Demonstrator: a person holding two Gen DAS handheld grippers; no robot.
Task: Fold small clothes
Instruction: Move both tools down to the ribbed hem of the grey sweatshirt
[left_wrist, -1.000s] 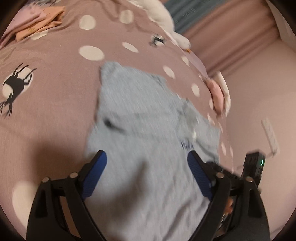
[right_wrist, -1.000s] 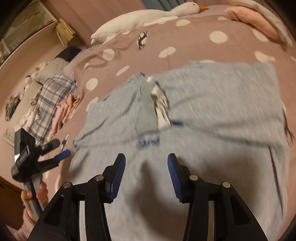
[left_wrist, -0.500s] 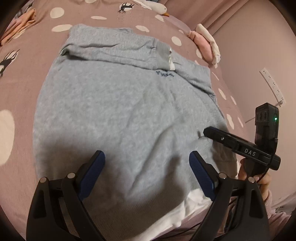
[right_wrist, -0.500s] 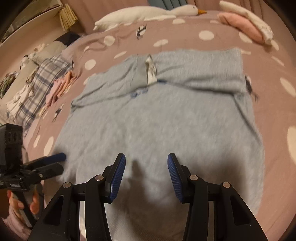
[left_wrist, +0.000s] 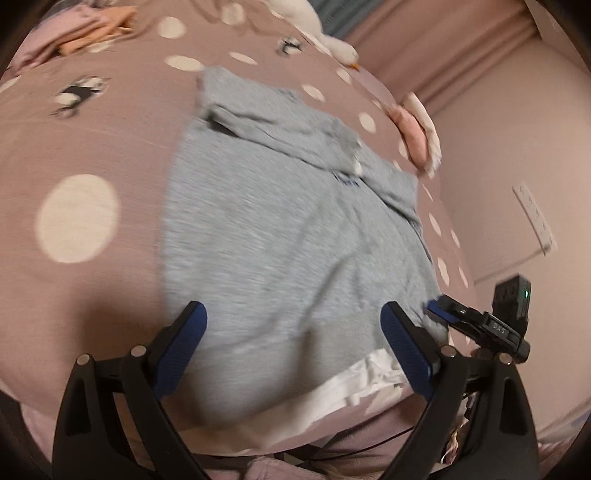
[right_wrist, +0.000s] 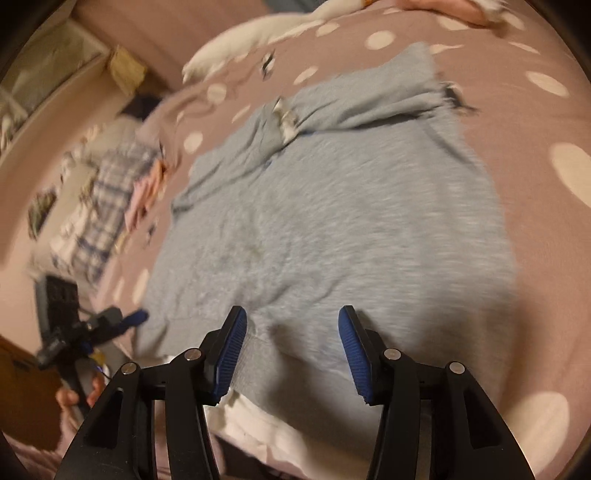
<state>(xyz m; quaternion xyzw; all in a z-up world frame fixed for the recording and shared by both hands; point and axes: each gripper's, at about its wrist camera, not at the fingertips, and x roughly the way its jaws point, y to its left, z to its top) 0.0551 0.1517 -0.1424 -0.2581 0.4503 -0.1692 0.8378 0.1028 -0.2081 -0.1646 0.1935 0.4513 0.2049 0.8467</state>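
A grey sweatshirt (left_wrist: 288, 236) lies spread on the dotted mauve bedspread (left_wrist: 74, 140), its sleeves folded across the far end by the collar. It also shows in the right wrist view (right_wrist: 332, 221). My left gripper (left_wrist: 293, 332) is open and empty, hovering over the garment's near hem. My right gripper (right_wrist: 290, 339) is open and empty above the near hem too. The right gripper shows in the left wrist view (left_wrist: 476, 321) at the hem's right corner; the left gripper shows in the right wrist view (right_wrist: 96, 328) at the left corner.
A white sheet edge (left_wrist: 332, 391) hangs below the hem at the bed's front edge. A white goose plush (right_wrist: 258, 33) lies at the far end. Folded clothes (right_wrist: 110, 192) lie to the left, a pink and white pile (left_wrist: 417, 133) to the right by the wall.
Both grippers have drawn back toward the near hem and front bed edge and spread apart toward its two corners. Both stay open; the sweatshirt has not moved.
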